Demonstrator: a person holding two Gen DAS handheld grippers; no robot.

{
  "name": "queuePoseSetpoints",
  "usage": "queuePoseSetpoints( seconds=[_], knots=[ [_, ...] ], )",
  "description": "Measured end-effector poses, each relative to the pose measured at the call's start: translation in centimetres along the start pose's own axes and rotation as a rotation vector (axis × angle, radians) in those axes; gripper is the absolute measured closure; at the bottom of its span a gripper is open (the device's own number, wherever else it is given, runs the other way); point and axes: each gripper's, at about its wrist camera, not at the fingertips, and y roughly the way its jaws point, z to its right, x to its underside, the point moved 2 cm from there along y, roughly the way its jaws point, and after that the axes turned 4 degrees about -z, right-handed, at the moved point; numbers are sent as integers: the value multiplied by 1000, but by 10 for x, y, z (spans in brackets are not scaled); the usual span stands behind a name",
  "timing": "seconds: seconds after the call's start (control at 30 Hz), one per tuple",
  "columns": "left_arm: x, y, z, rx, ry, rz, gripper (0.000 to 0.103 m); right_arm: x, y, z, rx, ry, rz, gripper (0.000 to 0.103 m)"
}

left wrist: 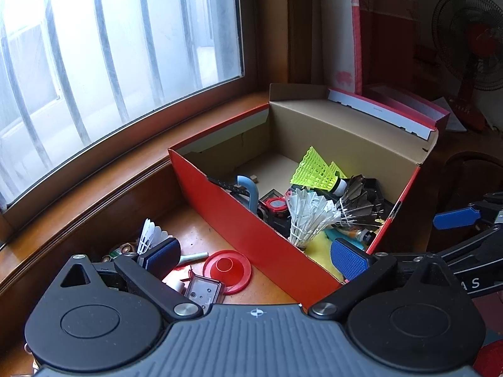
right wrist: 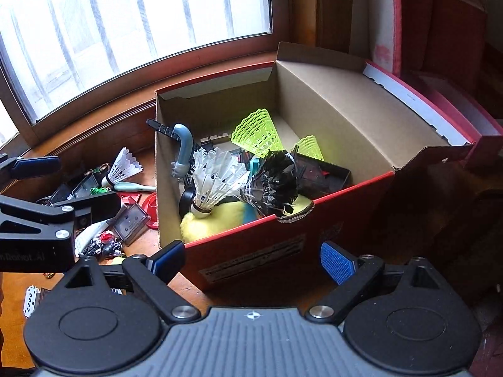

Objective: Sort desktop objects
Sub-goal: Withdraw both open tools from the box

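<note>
Red cardboard shoe box [right wrist: 283, 248] stands open on the wooden surface [left wrist: 201, 229], apparently as the collecting bin: white [right wrist: 210, 185], black [right wrist: 276, 182] and neon-yellow shuttlecocks [right wrist: 257, 132] already lie heaped inside. At nine o'clock of the box, loose clutter waits unsorted, including another white shuttlecock [right wrist: 124, 166] and a red lid [left wrist: 227, 270]. The left hand-held gripper [left wrist: 251, 257] and right hand-held gripper [right wrist: 251, 262] both have jaws spread wide, holding and touching nothing.
</note>
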Motion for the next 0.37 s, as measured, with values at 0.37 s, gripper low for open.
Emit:
queuePoseSetpoints(
  seconds=[0.37],
  knots=[
    [3, 0, 3, 18, -4, -5, 0, 2, 3, -3, -1, -6, -16, 9]
  ],
)
